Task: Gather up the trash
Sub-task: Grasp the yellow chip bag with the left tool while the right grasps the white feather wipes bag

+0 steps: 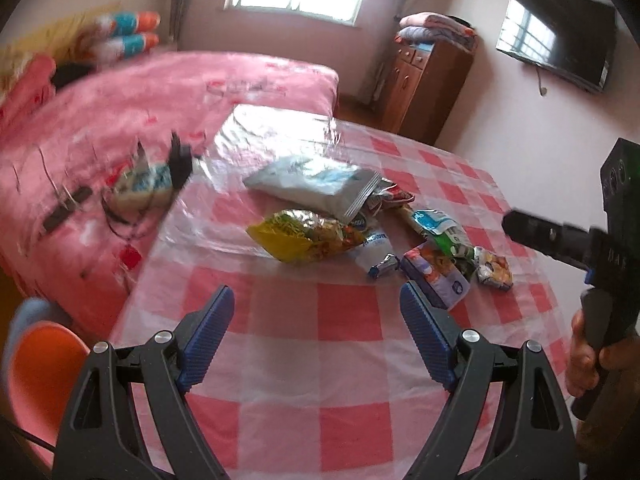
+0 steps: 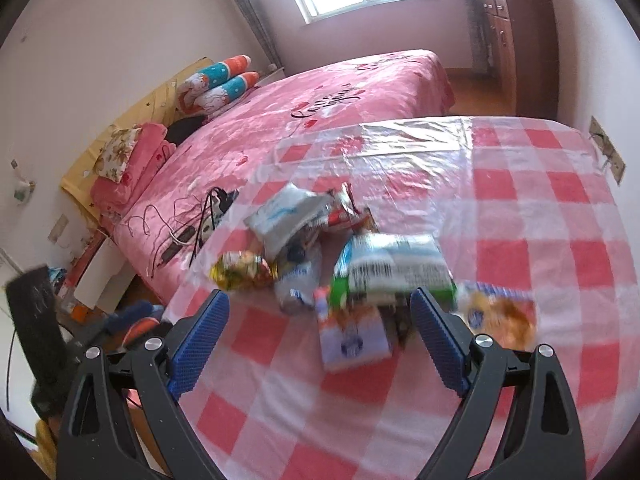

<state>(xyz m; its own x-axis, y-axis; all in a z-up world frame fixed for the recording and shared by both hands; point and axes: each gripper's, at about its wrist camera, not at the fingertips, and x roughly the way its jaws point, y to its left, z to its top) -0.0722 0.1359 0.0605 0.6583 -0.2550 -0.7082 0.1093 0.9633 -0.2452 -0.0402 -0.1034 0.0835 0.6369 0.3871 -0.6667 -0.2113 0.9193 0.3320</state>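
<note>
Left tongs (image 1: 316, 308) and right tongs (image 2: 320, 314) hang wide apart and empty over a checked desk (image 1: 344, 412). The trash lies untouched in a loose pile just ahead of both: a yellow snack bag (image 1: 300, 236), a silver pouch (image 1: 316, 184), a purple carton (image 2: 354, 336) nearest the right tongs. No bin or bag is visible; collecting appears not yet begun.

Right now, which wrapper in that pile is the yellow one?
The yellow noodle packet at the pile's left edge, nearest the bed. The others are silver, white, green or purple.
</note>
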